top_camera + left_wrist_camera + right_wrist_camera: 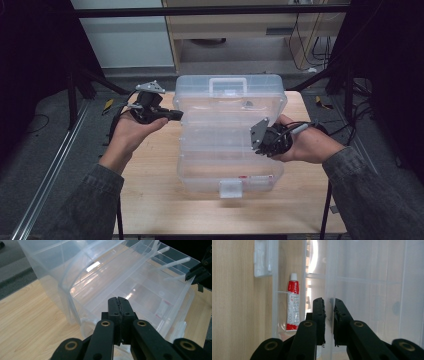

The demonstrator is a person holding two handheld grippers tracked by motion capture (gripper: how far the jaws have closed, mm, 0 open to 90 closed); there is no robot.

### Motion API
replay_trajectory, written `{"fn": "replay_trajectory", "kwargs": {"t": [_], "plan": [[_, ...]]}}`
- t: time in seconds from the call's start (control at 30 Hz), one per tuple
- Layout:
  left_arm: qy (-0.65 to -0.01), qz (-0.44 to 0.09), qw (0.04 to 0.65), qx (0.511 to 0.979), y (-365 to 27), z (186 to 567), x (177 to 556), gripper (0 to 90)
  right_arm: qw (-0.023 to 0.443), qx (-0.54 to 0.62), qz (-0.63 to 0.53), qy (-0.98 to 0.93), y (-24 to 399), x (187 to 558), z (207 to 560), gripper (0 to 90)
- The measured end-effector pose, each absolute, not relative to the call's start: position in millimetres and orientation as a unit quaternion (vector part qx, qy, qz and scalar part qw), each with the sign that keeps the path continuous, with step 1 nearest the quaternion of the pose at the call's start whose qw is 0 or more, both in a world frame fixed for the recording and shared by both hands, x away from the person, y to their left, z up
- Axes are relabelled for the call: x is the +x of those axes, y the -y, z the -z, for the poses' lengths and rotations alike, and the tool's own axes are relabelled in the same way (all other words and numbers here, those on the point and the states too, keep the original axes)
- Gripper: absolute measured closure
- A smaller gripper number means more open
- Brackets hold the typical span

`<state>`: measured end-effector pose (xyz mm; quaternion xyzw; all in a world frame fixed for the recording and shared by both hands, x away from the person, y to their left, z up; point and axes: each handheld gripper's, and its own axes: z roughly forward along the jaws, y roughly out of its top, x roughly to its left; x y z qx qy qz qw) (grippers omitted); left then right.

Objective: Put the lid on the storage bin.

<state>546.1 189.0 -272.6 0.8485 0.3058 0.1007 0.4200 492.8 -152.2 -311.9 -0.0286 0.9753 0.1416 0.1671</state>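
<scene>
The left hand-held gripper point(172, 115), jaws pressed together on nothing, sits at the left rim of the clear plastic box point(200, 170), with bare wooden desk point(150, 200) beside it. The ribbed, glossy box lies open mid-desk, lid point(227, 87) raised behind. A red-and-white tube point(293, 305) lies inside. The right hand-held gripper point(257, 142) stands narrowly parted, straddling a thin translucent wall point(328, 277) at the right rim.
</scene>
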Motion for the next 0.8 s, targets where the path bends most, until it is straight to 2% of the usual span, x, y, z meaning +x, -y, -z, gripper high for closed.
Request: {"fn": "replay_trajectory", "kwargs": {"t": [0.8], "plan": [[-0.333, -0.097, 0.429, 0.834, -186.3, 278.9, 558.3, 88.4, 0.170, -0.027, -0.145, -0.974, 155.1, 488.9, 314.6, 82.3]]}}
